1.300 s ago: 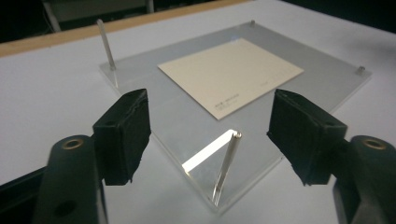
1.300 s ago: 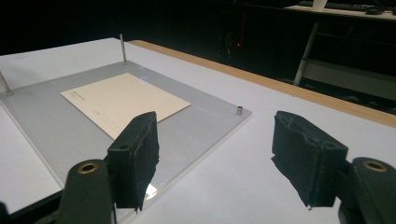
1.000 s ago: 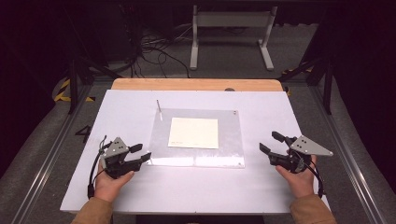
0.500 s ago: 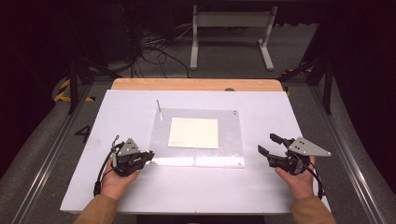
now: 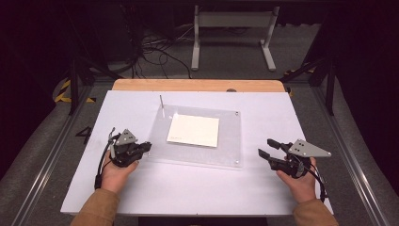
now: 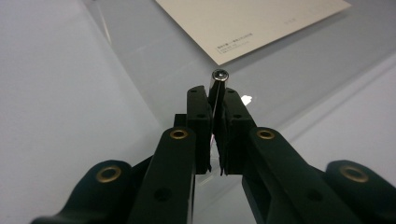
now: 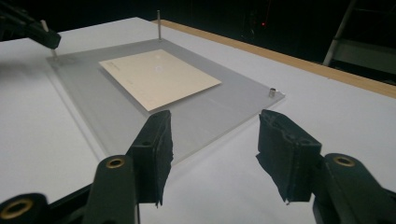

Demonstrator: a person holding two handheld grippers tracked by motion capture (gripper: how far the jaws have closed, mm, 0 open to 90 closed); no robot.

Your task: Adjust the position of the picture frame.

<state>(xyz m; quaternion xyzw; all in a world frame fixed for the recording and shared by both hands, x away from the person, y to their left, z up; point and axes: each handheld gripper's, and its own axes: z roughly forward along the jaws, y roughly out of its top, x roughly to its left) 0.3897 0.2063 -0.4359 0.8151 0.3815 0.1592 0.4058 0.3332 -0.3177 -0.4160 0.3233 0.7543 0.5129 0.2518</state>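
White table (image 5: 188, 188), left tongs (image 6: 217, 100) clamped on seemingly upright metal pin (image 6: 218, 77), right tongs (image 7: 212, 144) agape, empty.

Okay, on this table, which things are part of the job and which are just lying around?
In the job:
- left gripper, shut on a metal pin
- clear plate
- cream card
- right gripper, open, jaws just been closing on nothing

Lying about:
- upright post at the plate's far corner
- white frame
- floor cables

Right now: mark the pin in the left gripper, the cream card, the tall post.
pin (image 6: 219, 74), left gripper view, its round top end.
cream card (image 5: 194, 130), high view, middle of its face.
tall post (image 7: 159, 23), right gripper view, mid-shaft.
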